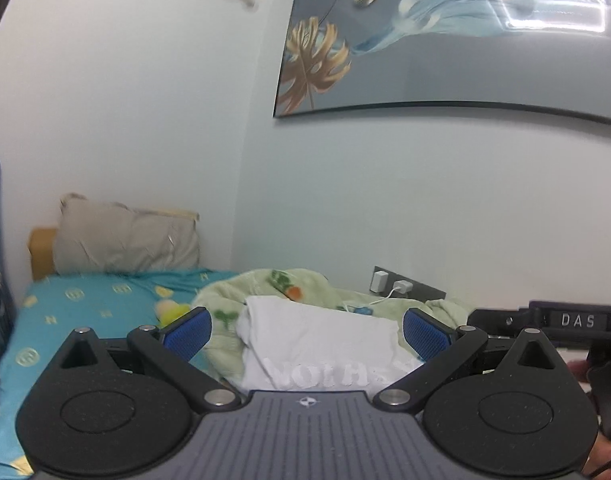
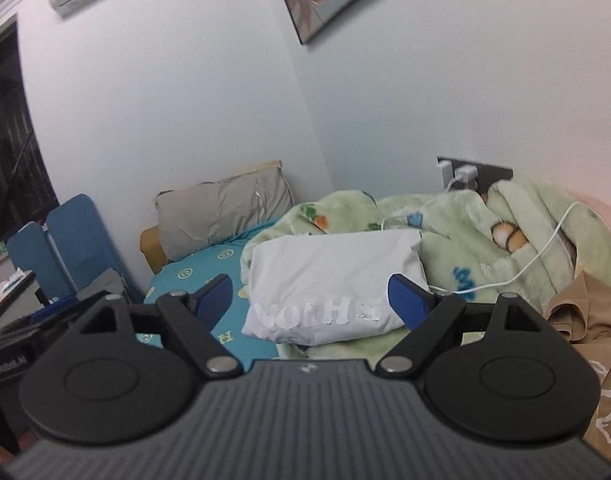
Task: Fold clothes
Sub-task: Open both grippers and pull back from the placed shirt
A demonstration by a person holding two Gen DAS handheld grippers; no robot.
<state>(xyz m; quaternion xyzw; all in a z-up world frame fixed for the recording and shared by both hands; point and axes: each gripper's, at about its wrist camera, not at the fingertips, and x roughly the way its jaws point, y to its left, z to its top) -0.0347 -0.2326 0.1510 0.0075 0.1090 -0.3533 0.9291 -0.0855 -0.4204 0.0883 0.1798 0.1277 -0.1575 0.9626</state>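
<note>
- The left gripper [image 1: 307, 330] hangs above the bed [image 1: 85, 312] with its jaws wide apart and nothing between them.
- The right gripper [image 2: 305, 296] is the same: jaws spread, blue pads [image 2: 405, 300] bare.
- A folded white T-shirt [image 2: 329, 276] with white lettering lies on the pale green fleece blanket [image 2: 485, 240], at 12 o'clock from both grippers.
- A tan garment [image 2: 585, 320] lies crumpled at 3 o'clock in the right wrist view, beside the blanket.
- A white charging cable [image 2: 545, 248] runs over the blanket from plugs at the wall socket [image 2: 465, 172].
- A grey pillow [image 1: 125, 240] leans at the head of the bed at 10 o'clock, on the teal patterned sheet [image 1: 105, 296].
- A framed leaf picture [image 1: 425, 40] hangs on the wall at 1 o'clock.
</note>
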